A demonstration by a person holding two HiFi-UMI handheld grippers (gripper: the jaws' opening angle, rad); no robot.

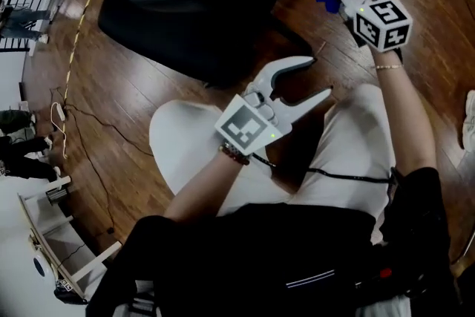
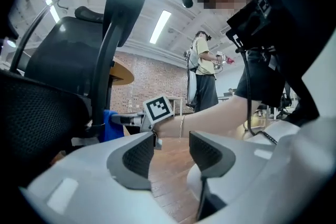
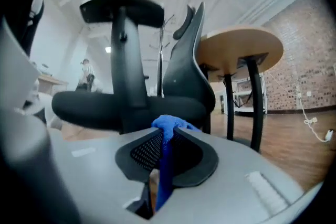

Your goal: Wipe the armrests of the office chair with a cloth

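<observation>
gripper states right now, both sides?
Left gripper: open, holding nothing.
Right gripper: closed on the blue cloth.

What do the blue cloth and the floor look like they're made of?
The blue cloth looks like soft matte fabric, maybe microfibre: it bunches and folds where the right gripper pinches it. The floor looks like glossy wood or wood-look planks: seams, grain and reflections show.

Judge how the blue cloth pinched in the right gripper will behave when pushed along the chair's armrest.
The soft blue cloth looks floppy: it bunches above the shut right gripper and hangs thin below. It is probably light. It would likely fold against the black armrest pad rather than push stiffly.
</observation>
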